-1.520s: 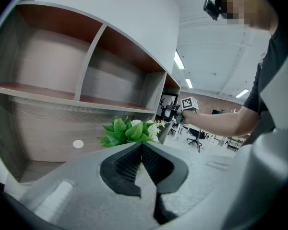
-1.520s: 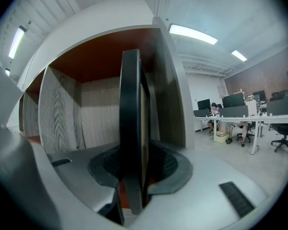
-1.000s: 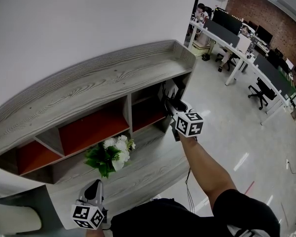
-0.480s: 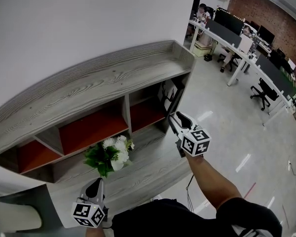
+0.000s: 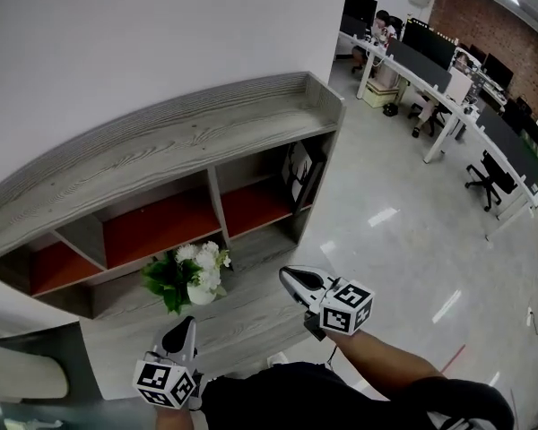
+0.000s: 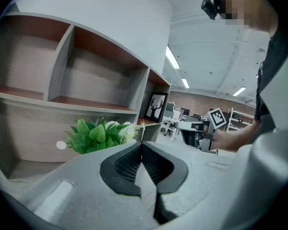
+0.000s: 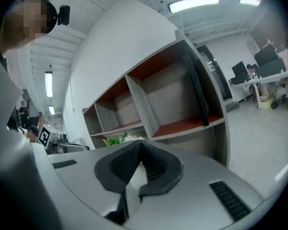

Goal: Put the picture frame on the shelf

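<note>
- Head view: the picture frame (image 5: 302,170) leans in the rightmost compartment of the shelf (image 5: 161,150).
- Right gripper (image 5: 293,281) and left gripper (image 5: 181,333): jaws together, empty, well apart from it.
- Risk: the leaning frame may slide flat if the shelf is bumped.

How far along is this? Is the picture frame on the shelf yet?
Looks done: the picture frame leans in the right-hand compartment of the shelf. In hand: nothing. The right gripper is closing its jaws on nothing, clear of the shelf; the left gripper has its jaws together, empty. Left: apparently nothing.
</note>
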`<state>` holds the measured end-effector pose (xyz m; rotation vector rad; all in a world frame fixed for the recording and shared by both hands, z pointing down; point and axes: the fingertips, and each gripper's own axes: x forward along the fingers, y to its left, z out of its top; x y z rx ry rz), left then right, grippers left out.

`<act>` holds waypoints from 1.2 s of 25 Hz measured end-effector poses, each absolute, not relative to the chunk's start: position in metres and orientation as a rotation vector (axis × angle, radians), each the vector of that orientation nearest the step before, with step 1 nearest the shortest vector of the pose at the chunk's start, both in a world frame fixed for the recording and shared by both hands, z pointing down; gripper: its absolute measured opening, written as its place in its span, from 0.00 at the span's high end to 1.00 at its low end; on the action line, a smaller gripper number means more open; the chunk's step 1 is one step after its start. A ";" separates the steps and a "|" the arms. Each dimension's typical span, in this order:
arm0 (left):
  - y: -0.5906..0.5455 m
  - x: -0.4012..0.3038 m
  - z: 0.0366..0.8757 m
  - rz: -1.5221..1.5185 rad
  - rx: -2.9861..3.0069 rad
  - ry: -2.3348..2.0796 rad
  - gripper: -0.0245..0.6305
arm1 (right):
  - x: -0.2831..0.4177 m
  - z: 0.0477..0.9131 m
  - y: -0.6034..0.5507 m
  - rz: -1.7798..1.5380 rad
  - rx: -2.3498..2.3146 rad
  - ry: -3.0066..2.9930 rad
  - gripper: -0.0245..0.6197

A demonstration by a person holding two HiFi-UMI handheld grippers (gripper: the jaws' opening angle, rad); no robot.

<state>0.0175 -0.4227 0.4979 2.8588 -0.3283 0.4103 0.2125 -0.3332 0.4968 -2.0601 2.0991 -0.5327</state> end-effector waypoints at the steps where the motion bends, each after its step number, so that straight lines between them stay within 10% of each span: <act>1: -0.418 0.018 0.499 0.405 2.851 -0.339 0.95 | 0.205 0.503 -0.330 -0.582 -1.999 2.116 0.94; 30: -0.379 -0.111 0.502 0.415 2.815 -0.179 0.95 | -0.003 0.501 -0.307 -0.664 -1.792 2.123 0.94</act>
